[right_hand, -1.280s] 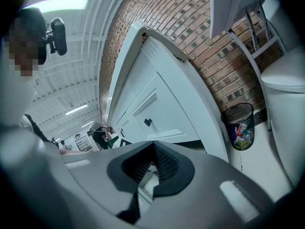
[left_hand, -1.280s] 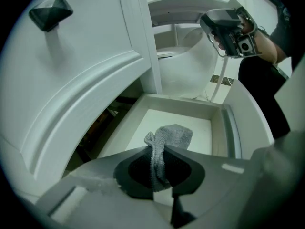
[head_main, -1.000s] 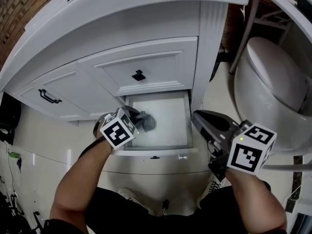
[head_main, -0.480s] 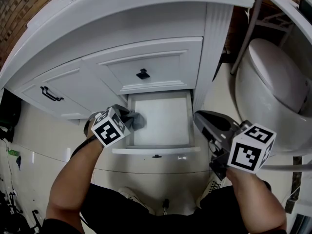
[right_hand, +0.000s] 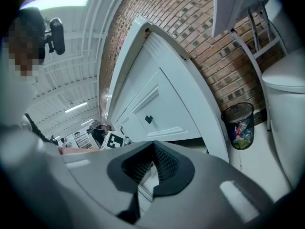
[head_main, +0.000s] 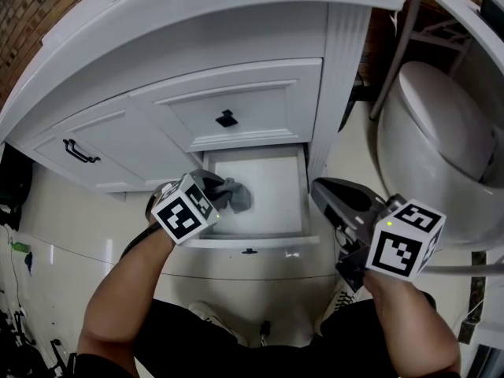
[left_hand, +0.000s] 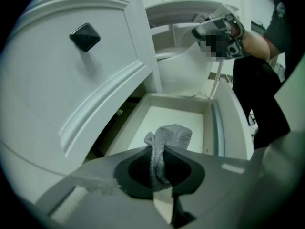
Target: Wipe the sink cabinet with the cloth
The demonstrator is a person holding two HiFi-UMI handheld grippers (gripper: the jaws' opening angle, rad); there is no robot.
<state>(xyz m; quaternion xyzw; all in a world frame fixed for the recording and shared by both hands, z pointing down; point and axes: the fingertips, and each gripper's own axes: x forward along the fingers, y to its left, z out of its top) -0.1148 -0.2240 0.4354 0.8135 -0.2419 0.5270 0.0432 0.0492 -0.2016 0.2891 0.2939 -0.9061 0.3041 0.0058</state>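
The white sink cabinet (head_main: 236, 69) has its bottom drawer (head_main: 272, 225) pulled out. My left gripper (head_main: 219, 194) reaches into the drawer's left side and is shut on a grey cloth (head_main: 239, 198), which rests on the drawer floor. In the left gripper view the cloth (left_hand: 167, 137) is pinched between the jaws of the left gripper (left_hand: 158, 163) and bunches out ahead over the drawer (left_hand: 212, 123). My right gripper (head_main: 321, 189) hovers to the right of the drawer, shut and empty. The right gripper view shows that gripper (right_hand: 153, 165) facing the cabinet (right_hand: 162, 104).
A white toilet (head_main: 441, 124) stands close on the right. A mesh waste bin (right_hand: 238, 123) sits by the brick wall. The drawer above has a black knob (head_main: 227, 119); the left one has a black handle (head_main: 80, 153). My shoe (head_main: 211, 320) is below the drawer front.
My left gripper drew the cloth to the drawer's left edge, then pushed it back right and inward. The right gripper has barely moved.
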